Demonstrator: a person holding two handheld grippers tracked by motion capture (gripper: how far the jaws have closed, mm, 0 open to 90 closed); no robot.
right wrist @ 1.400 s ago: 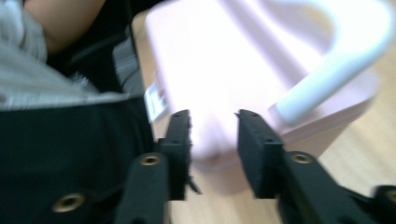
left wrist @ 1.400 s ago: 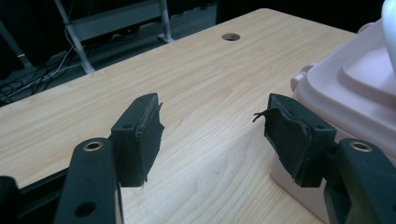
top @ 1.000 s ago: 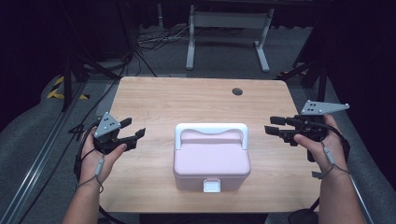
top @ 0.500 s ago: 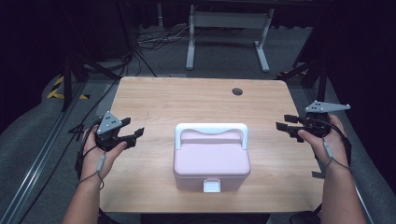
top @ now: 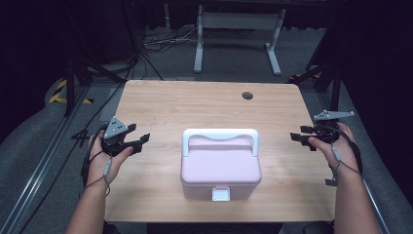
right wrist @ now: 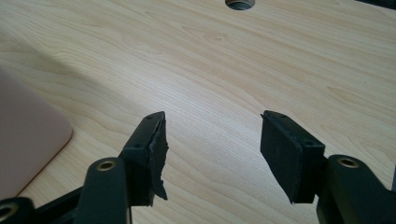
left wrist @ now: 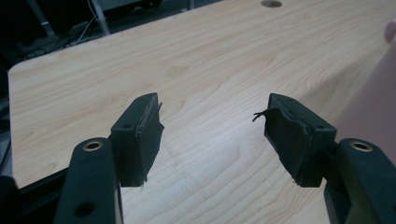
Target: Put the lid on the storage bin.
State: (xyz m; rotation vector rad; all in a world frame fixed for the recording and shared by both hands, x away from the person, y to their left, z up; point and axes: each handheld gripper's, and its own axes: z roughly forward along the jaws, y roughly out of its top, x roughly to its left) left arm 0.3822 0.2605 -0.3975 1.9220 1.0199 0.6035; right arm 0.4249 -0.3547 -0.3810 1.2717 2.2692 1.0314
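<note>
One closed pink box [top: 220, 168] mid-table [top: 195, 105], contents hidden, left gripper [top: 139, 142] and right gripper [top: 298, 138] both wide, empty

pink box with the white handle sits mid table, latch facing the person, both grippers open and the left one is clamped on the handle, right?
Not quite. The left gripper is not on the handle: in the high view it is off to the left of the pink box, apart from it, and the left gripper view shows its jaws open over bare table. The rest holds: latch faces the person, right gripper open.
</note>
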